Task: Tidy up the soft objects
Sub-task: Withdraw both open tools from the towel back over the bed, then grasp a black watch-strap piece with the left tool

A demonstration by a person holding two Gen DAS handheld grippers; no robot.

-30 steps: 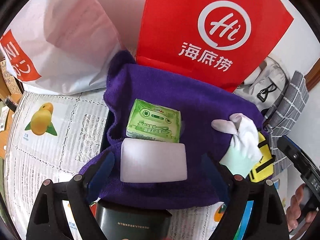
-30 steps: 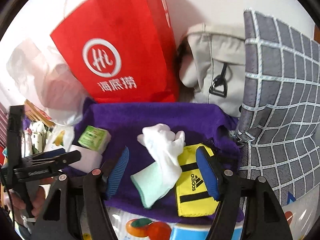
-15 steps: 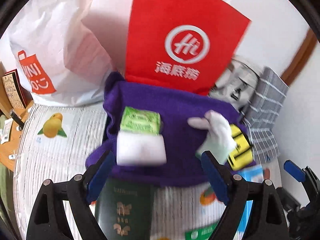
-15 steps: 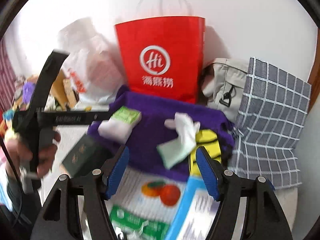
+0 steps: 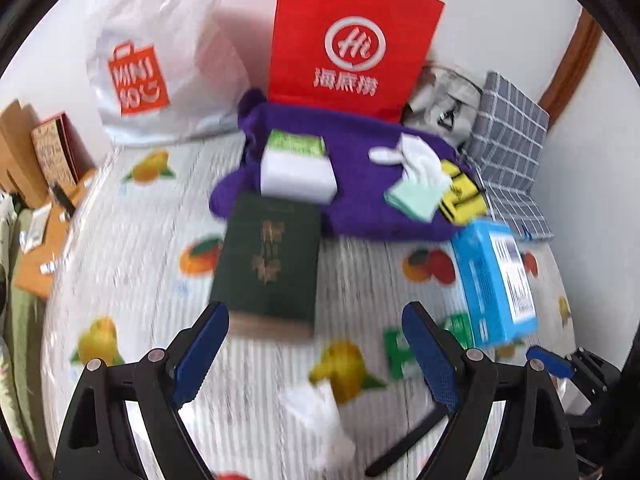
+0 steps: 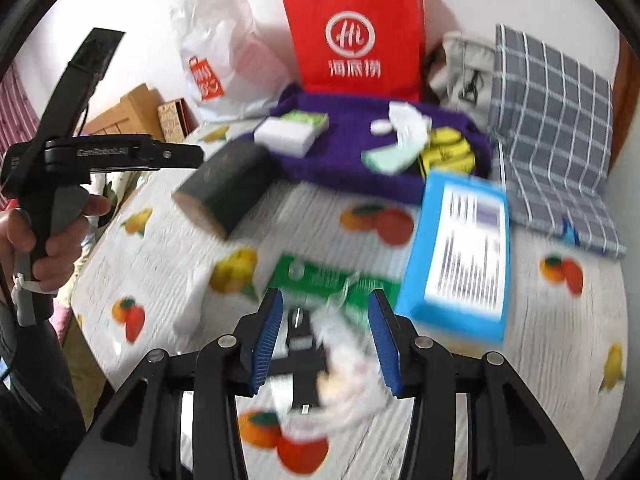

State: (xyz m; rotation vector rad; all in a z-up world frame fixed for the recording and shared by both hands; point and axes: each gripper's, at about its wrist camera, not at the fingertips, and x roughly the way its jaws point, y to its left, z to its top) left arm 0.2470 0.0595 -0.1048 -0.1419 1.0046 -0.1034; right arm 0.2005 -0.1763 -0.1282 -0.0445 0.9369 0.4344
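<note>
**Grippers pull up short of the soft pile**

Both grippers hover over a fruit-print tabletop [image 5: 132,248]. Left gripper [image 5: 316,354]: jaws wide, empty. Right gripper [image 6: 326,338]: jaws part-open w/ a blurred, crumpled clear wrapper [image 6: 352,364] between them; can't tell if it's gripped. Soft goods, i.e. white glove [image 5: 418,168], yellow pouch [image 5: 460,196] and tissue packs [image 5: 298,168], lie on the purple towel [image 5: 360,208] at the far edge, well ahead of both jaws. Best approach, prob.: settle, go low, centre one item, then close.
</note>
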